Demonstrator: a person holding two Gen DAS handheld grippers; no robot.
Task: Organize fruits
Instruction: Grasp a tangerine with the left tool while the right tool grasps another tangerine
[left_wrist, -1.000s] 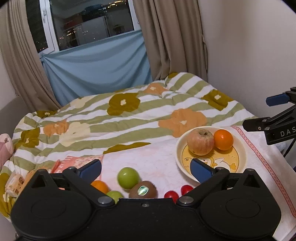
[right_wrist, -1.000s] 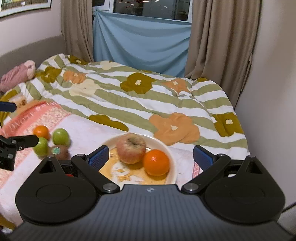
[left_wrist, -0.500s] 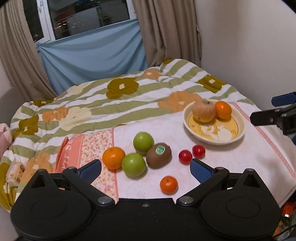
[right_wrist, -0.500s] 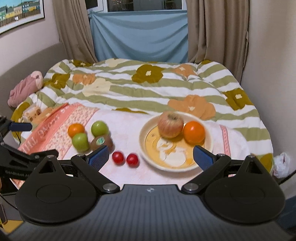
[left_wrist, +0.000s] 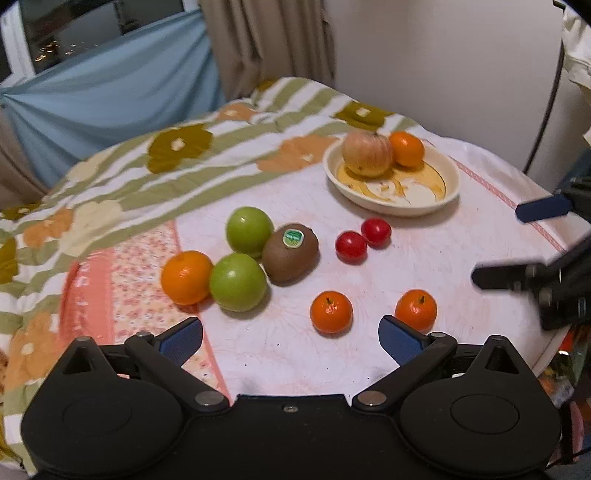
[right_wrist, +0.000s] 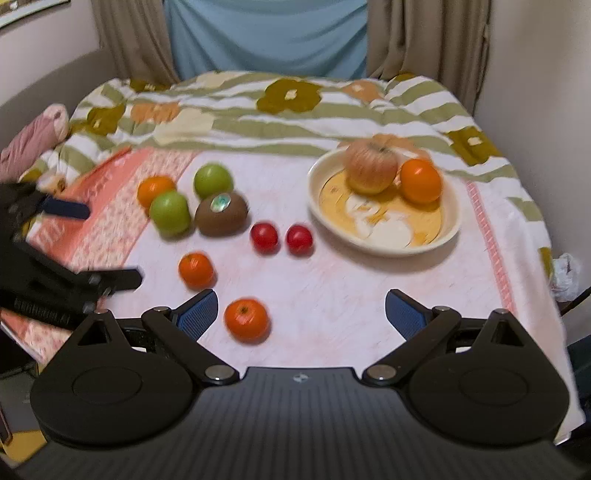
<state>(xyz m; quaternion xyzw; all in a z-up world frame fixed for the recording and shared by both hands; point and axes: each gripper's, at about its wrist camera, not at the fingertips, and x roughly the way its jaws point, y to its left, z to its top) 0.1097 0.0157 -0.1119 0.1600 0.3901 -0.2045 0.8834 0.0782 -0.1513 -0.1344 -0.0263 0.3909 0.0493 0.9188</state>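
Left wrist view: left gripper (left_wrist: 290, 336) wide, empty, above scattered fruit.

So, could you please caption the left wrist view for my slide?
Open left gripper above loose fruit; apple and orange in the plate.

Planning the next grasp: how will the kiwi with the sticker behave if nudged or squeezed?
The kiwi is egg-shaped, so it would probably wobble rather than roll far. It touches a green apple, which a push may shift. Its fuzzy-looking skin should grip well.
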